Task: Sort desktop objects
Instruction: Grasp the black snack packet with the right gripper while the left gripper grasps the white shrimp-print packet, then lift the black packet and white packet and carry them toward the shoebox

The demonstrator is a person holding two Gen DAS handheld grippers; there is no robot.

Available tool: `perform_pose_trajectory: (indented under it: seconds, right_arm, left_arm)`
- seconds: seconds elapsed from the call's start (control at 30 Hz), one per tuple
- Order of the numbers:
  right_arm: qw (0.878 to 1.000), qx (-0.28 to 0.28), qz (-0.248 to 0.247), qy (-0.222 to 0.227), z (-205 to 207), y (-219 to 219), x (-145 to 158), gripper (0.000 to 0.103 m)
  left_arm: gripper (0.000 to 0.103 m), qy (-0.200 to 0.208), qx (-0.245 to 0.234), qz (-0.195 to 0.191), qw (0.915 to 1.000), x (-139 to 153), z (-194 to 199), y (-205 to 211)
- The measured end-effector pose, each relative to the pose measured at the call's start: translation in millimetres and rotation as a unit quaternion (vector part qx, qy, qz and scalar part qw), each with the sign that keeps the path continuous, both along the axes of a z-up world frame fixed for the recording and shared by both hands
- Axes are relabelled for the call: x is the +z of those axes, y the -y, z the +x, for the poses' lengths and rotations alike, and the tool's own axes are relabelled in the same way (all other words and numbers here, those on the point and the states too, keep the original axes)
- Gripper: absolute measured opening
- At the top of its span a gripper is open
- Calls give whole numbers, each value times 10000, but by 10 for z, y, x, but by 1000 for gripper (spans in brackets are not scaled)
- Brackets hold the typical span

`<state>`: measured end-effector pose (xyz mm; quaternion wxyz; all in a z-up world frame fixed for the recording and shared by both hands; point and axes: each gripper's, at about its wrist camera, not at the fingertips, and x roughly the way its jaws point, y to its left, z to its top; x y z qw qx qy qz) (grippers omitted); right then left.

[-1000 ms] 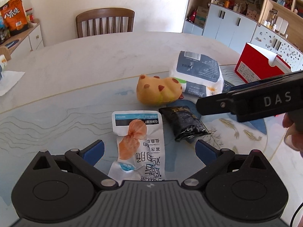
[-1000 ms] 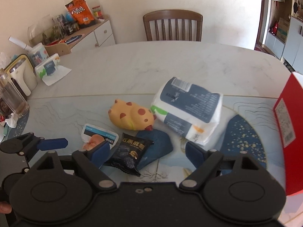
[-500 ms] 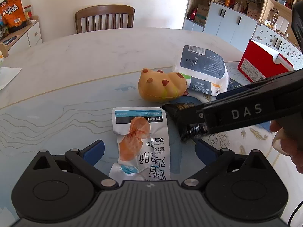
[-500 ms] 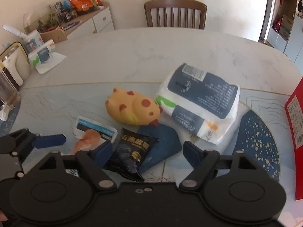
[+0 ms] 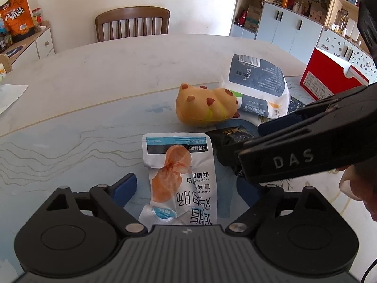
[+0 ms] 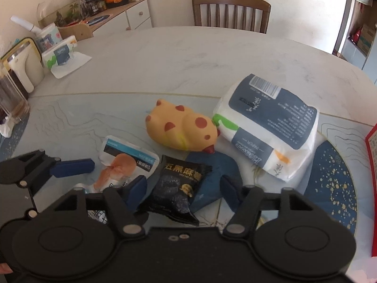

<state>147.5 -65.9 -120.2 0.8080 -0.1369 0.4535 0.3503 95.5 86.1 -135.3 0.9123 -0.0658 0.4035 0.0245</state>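
Observation:
A white chicken snack packet (image 5: 181,179) lies flat on the table between the open fingers of my left gripper (image 5: 186,188). A black sesame snack packet (image 6: 179,184) lies between the open fingers of my right gripper (image 6: 185,188), which crosses the left wrist view (image 5: 306,146) and hides most of that packet there. A yellow spotted squishy toy (image 6: 181,127) lies just beyond both packets. A white and navy tissue pack (image 6: 268,125) lies to its right. The snack packet also shows in the right wrist view (image 6: 122,162).
A red box (image 5: 329,80) stands at the table's right edge. A kettle (image 6: 21,70), a glass jar (image 6: 11,94) and a second tissue pack (image 6: 61,54) stand at the far left. A wooden chair (image 6: 231,11) is behind the table.
Both grippers have moved forward and down over their packets. The right gripper now straddles the black packet and covers more of the left wrist view.

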Motion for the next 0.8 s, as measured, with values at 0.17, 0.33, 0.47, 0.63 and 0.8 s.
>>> perform_pose_trajectory:
  seconds: [0.17,0.33,0.47,0.63,0.8]
  right_arm:
    - [9999,-64,35,-96,43,3,-24,54]
    - [9998,-135,-69,-130,64,16,-77,43]
    - [9997,-181,-58,-141,75,28,-74,37]
    - [9996,-217,-95,-135,73,67,-58,35]
    - [9993,-313,-131,-122,67,151,-35,35]
  left_arm:
    - [79,56,10,101,9999,4,3,18]
    - [64,97,123,118,9998,20,33,-10]
    - [64,114,150,102,9998,17,38,-14]
    - [62,129,218,-20,9997,31,52,-46]
    - [60,153,272,-47,9995,56,43,-41]
